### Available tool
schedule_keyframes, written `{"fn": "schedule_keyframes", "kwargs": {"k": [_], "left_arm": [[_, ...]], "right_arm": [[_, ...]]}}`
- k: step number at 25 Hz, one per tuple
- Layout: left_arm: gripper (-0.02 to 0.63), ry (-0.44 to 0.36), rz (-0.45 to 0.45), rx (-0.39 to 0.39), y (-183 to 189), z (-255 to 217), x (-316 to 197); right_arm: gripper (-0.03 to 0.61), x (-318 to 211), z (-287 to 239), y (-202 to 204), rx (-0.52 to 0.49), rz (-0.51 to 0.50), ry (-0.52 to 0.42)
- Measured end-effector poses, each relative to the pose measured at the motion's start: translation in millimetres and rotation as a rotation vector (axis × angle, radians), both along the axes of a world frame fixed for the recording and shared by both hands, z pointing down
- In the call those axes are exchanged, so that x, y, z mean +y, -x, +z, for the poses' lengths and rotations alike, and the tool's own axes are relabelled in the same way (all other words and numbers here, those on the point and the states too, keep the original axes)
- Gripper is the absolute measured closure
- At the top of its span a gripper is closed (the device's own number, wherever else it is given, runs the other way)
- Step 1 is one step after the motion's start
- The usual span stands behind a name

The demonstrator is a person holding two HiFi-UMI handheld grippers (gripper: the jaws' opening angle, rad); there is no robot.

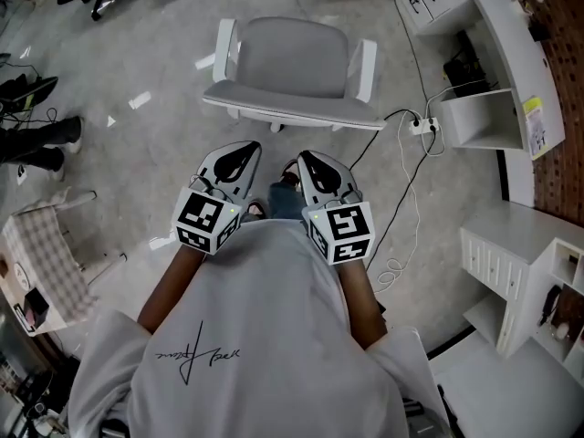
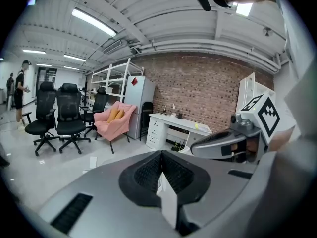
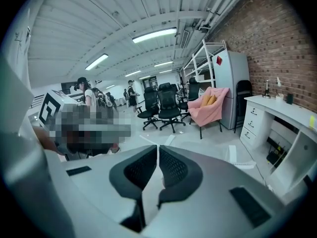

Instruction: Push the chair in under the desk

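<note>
A white-framed grey office chair stands on the floor ahead of me, its back edge turned toward me. The white desk with drawers runs along the brick wall at the upper right; it also shows in the left gripper view as the desk and at the right edge of the right gripper view as the desk. My left gripper and right gripper are held side by side in front of my torso, a short gap behind the chair's back. Both are shut with nothing between the jaws, which meet at the left gripper and right gripper.
A power strip with trailing cables lies on the floor right of the chair. A white cabinet stands at right and a checkered seat at left. Black office chairs, a pink chair and people are farther off.
</note>
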State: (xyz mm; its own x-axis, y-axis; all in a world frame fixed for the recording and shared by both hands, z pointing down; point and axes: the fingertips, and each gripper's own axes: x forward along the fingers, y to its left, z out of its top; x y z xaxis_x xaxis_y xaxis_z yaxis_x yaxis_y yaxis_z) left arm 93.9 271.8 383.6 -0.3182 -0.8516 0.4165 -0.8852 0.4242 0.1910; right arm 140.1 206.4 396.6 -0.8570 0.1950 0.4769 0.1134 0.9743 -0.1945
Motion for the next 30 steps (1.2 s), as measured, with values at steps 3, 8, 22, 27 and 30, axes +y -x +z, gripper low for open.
{"fn": "schedule_keyframes", "kwargs": {"k": [3, 8, 22, 27, 30], "left_arm": [[0.607, 0.024, 0.013, -0.032, 6, 0, -14], [0.607, 0.129, 0.06, -0.136, 12, 5, -33], [0.604, 0.44, 0.142, -0.396, 45, 47, -32], [0.5, 0.513, 0.206, -0.416, 50, 64, -36], [0.475, 0.554, 0.237, -0.426, 52, 73, -36]], "right_arm": [[0.551, -15, 1, 7, -0.005, -0.023, 0.006], [0.549, -39, 5, 16, -0.01, -0.061, -0.005], [0.46, -64, 39, 32, 0.089, -0.273, -0.296], [0.443, -68, 55, 34, 0.141, -0.32, -0.369], [0.433, -68, 64, 36, 0.169, -0.347, -0.431]]}}
